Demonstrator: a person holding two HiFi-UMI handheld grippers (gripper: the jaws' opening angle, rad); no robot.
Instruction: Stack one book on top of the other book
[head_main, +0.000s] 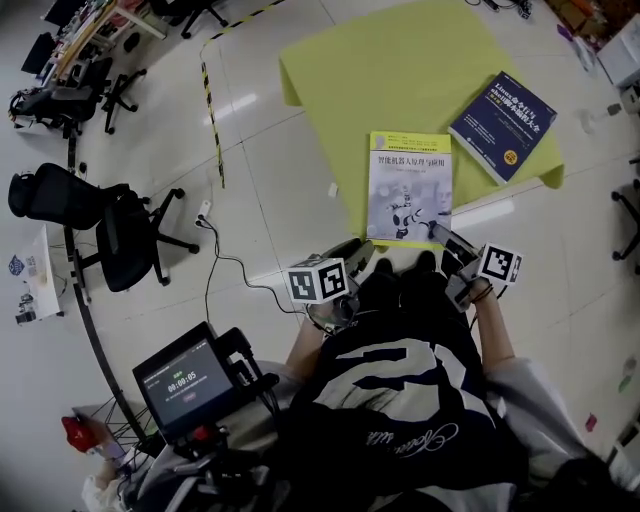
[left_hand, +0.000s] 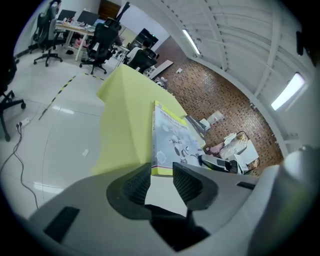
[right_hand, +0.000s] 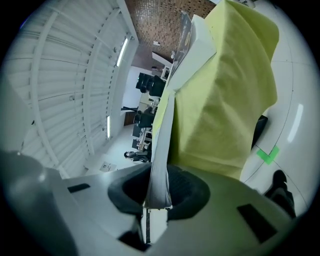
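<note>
Books: two, both flat on one yellow cloth (head_main: 400, 70) spread on the floor.
Near book (head_main: 409, 186): pale cover with a yellow band, at the middle of the head view. Its long axis runs up and down the frame, and its bottom edge faces the person.
Far book (head_main: 502, 113): dark blue, at the upper right, turned at a slant to the near book and apart from it.
Tools: two, both at the near book's bottom edge.
Right tool (head_main: 440, 235): at the book's lower right corner. In the right gripper view its pads pinch that book's thin edge (right_hand: 159, 165), which rises edge-on up the frame.
Left tool (head_main: 352, 255): at the lower left corner, jaws spread. In the left gripper view the book's edge (left_hand: 161, 171) sits at the jaw tips, with neither pad pressing on it.
Surroundings: black office chair (head_main: 120, 225) at the left, small screen (head_main: 185, 380) at the lower left.
</note>
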